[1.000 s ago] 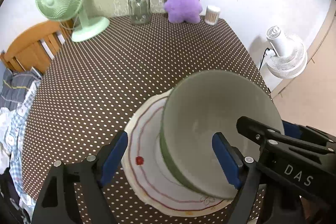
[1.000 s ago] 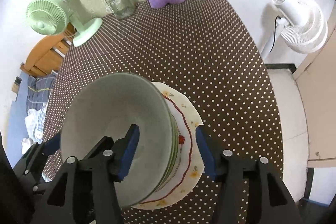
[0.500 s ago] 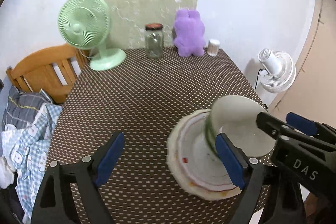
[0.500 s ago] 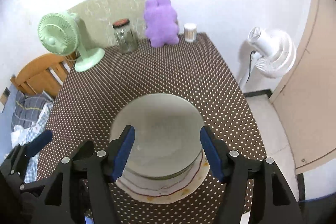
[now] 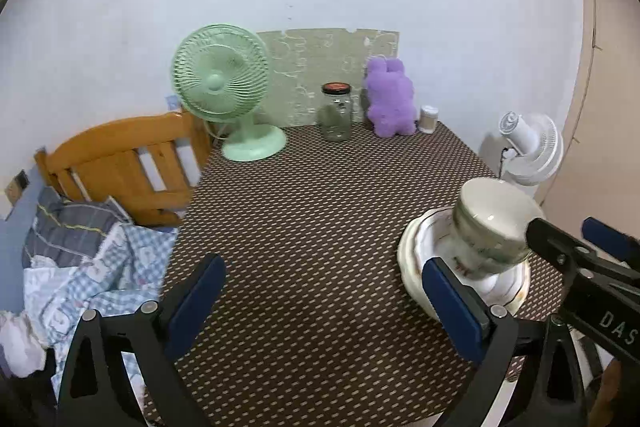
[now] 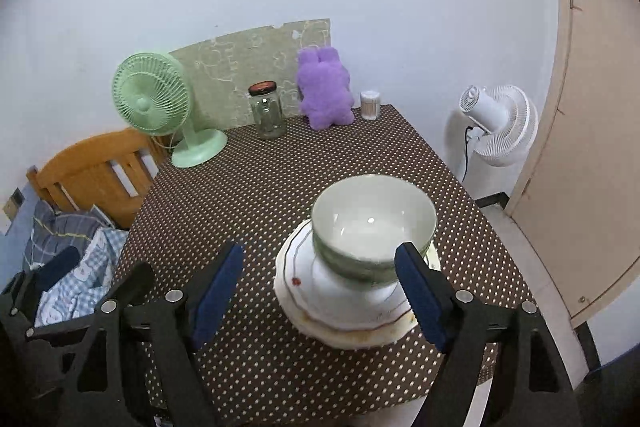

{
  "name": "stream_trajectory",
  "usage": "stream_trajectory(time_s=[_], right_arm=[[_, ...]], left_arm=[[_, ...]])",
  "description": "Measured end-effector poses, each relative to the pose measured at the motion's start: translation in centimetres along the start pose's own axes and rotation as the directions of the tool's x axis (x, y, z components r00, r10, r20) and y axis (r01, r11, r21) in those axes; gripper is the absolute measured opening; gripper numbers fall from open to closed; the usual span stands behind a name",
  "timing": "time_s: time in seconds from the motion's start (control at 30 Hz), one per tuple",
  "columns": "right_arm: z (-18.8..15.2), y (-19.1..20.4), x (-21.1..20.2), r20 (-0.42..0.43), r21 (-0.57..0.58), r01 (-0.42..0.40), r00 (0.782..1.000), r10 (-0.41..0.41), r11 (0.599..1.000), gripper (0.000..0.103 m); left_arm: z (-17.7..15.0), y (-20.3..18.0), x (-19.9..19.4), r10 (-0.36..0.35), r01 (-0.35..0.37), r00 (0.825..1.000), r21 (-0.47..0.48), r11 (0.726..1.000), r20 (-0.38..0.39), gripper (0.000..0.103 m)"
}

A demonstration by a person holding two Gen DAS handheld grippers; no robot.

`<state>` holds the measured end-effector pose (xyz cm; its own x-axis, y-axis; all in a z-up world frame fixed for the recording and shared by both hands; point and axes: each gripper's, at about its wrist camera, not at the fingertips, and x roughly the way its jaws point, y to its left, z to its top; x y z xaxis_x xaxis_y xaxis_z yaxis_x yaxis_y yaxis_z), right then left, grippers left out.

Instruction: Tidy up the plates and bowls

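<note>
On the near right part of the counter [image 6: 248, 195], covered in a brown cloth with white dots, a pale green ceramic bowl [image 6: 374, 227] sits upright on a stack of white plates with a thin red line [image 6: 304, 283]. How many plates are stacked cannot be made out. The bowl hides the middle of the top plate, and in the left wrist view the bowl [image 5: 494, 223] and the plates [image 5: 412, 247] are blurred.

The right claw [image 6: 320, 291] is spread wide with nothing between its blue pads [image 6: 418, 301]; in that view one pad overlaps the near right edge of the bowl and plates, and whether it touches them cannot be told. The left claw [image 5: 324, 307] is also spread wide and empty, over bare cloth to the left of the stack. Part of the right claw's black frame juts in at the right of the left wrist view.

Along the far edge of the counter stand a mint green desk fan [image 6: 154, 107], a clear glass jar with a dark lid [image 6: 266, 115], a purple plush rabbit [image 6: 326, 93] and a small white container [image 6: 370, 105]. Left of the counter are a wooden chair back [image 6: 92, 175] and crumpled checked fabric [image 6: 86, 267]. To the right stands a white floor fan [image 6: 500, 125].
</note>
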<state>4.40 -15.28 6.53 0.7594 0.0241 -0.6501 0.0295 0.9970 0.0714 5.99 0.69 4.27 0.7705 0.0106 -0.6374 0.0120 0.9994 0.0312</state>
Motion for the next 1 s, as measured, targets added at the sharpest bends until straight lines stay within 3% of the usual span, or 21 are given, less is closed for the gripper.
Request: stream_trajectory(time_s=[0.17,0.5,1.0], right_arm=[[-2.5,0.4,-0.8,0.003,-0.039,0.003,1.000,-0.003,0.999,0.084],[-6.7,-0.7,-2.4,0.018,-0.042,-0.017,1.000,0.017,0.999,0.084],[-7.8,-1.6,-4.3,0.063,-0.049,-0.018,0.998,0.022,0.999,0.084]], left_arm=[[-2.2,1.0,-0.9,0.010,-0.009,1.000,-0.053,0.999,0.008,0.100],[-6.2,0.3,-2.7,0.019,-0.018,0.999,-0.066,0.998,0.028,0.101],[-7.6,-0.1,-4.8,0.030,-0.025,0.998,-0.093,0.995,0.060,0.101]])
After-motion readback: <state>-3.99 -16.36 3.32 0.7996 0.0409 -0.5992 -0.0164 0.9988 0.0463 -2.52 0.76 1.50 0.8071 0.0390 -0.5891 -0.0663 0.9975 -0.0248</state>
